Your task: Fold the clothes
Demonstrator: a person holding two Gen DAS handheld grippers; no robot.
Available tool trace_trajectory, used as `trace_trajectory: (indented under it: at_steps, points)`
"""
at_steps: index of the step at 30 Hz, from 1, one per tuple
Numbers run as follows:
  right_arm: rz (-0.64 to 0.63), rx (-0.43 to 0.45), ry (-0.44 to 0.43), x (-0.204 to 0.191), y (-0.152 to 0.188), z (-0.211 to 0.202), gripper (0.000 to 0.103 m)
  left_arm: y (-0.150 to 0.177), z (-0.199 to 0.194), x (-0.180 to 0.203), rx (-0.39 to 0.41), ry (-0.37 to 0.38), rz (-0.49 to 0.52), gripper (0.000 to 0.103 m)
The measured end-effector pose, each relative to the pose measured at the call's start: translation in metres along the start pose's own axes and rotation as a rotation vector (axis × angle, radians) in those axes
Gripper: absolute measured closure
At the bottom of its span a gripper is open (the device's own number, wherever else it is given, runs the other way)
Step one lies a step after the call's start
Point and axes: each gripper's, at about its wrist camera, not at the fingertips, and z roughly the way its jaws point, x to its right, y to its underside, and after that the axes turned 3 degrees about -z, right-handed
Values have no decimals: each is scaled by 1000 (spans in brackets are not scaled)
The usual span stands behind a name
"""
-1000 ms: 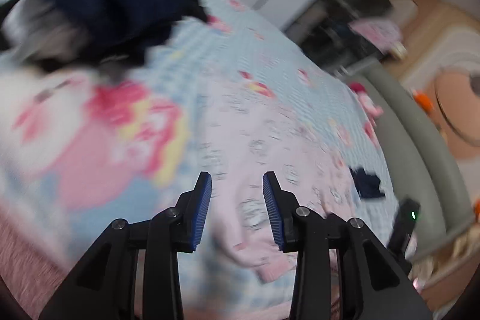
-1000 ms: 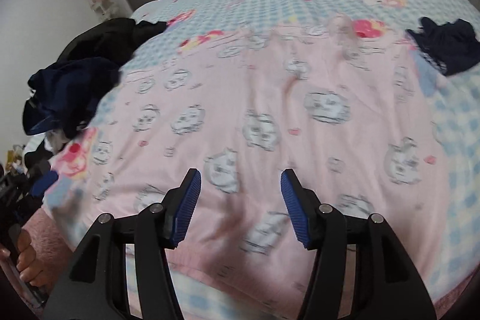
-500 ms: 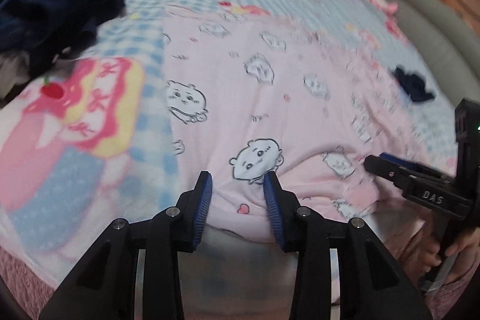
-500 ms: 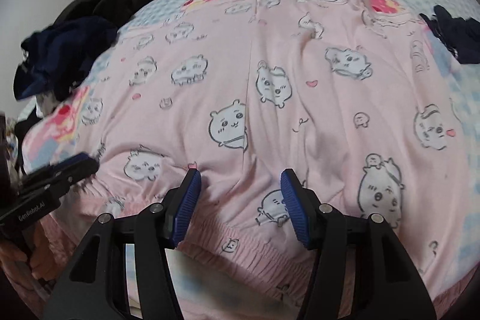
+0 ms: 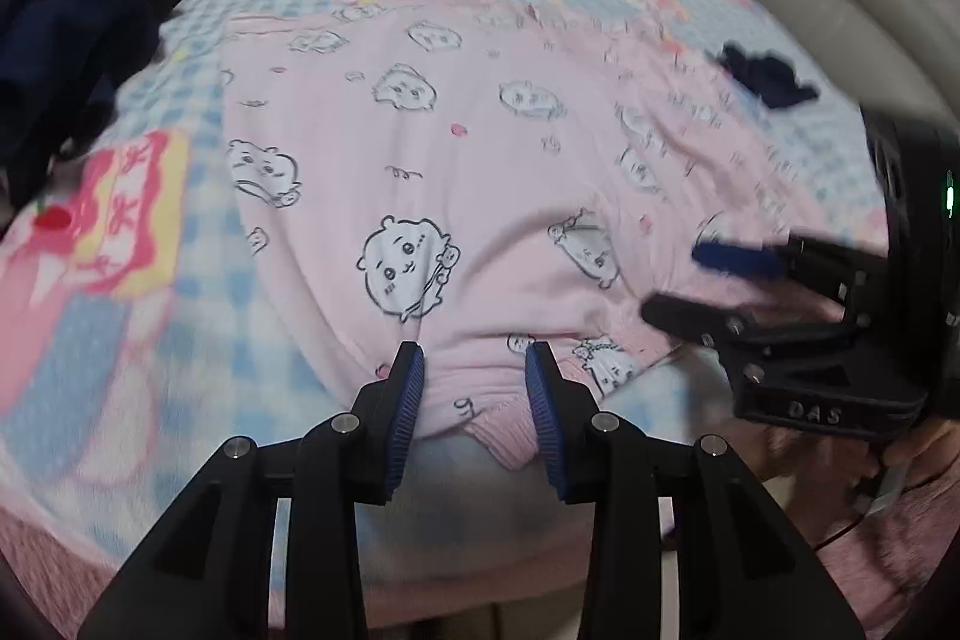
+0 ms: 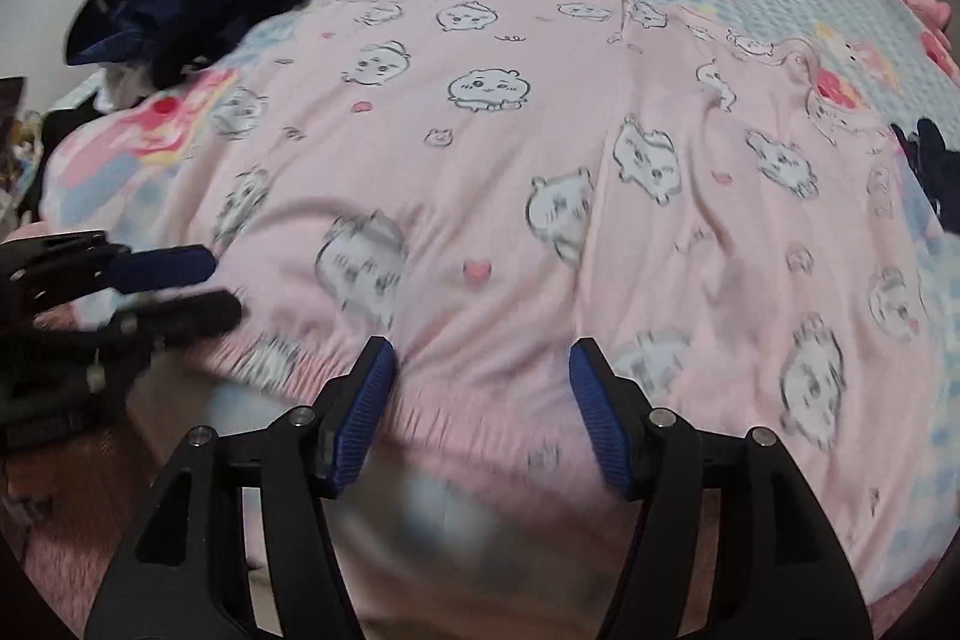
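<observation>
Lying flat, pink garment [image 5: 456,172] hem sits between both tongs — unpinched.

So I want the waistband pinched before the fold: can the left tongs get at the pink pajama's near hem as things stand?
Probably yes. The left tongs stand open with the pink pajama hem already between the pads, and nothing lies in the way. The right tongs sit off to the side, clear of that spot.

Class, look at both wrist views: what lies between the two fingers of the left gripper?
The pink garment's elastic hem sits between the left gripper's open fingers, clearest in the left wrist view.
</observation>
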Motion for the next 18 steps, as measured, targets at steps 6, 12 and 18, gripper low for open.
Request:
trace_trajectory:
  at_steps: [6, 12, 18]
  points:
    - [102, 82, -47, 8, -18, -14, 39, -15, 2, 3, 48, -7, -23, 59]
    - [28, 0, 62, -7, -1, 16, 36, -1, 12, -4, -27, -56, -39, 59]
    - [82, 83, -25, -2, -13, -7, 36, -15, -13, -8, 140, -9, -59, 53]
